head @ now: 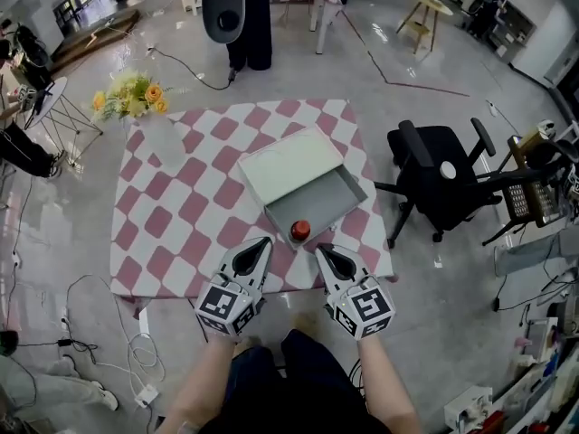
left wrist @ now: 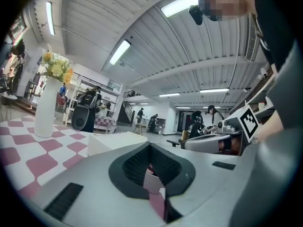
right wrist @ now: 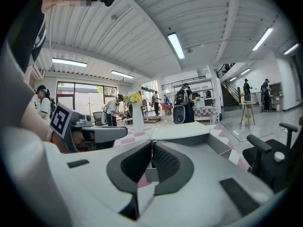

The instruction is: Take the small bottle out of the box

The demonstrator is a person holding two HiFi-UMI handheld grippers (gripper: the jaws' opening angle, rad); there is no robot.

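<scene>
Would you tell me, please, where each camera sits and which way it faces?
Head view: on the person's head, facing steeply down at table, box and bottle; forearms, left hand-held gripper and right hand-held gripper show.
Left gripper view: on the left hand-held gripper, facing along its shut jaws across the table; vase at left.
Right gripper view: on the right hand-held gripper, facing along its shut jaws toward the box; chair at right.
Shared: both gripper views show box and vase.

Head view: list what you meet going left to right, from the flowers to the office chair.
yellow flowers → left gripper → small bottle → right gripper → black office chair
</scene>
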